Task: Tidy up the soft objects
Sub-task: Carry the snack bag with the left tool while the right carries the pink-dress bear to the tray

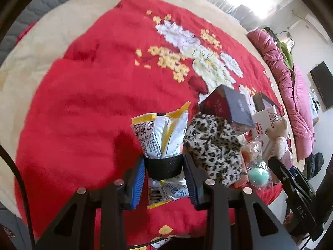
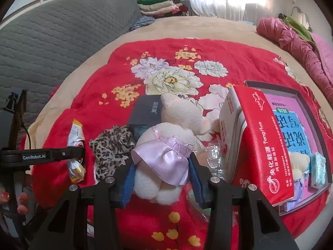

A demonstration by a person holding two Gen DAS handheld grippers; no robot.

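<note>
Two tools are each gripping a soft thing above the bed (image 1: 68, 95): the left tool (image 1: 163, 179) is clenching a snack packet (image 1: 161, 133), the right tool (image 2: 161, 179) a teddy (image 2: 164, 145), both upright, long axes running near-to-far, probably needing carrying right to the open box (image 2: 268, 137).

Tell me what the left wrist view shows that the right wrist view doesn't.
Left only: the snack packet's printed face, gripped in the left tool, and a teal ball in plastic wrap.

Right only: the open tray of the red box, a second small bear inside it, and folded clothes beyond the bed.

Both: the red floral blanket, the leopard-print cloth, and the teddy bear gripped by the right tool.
</note>
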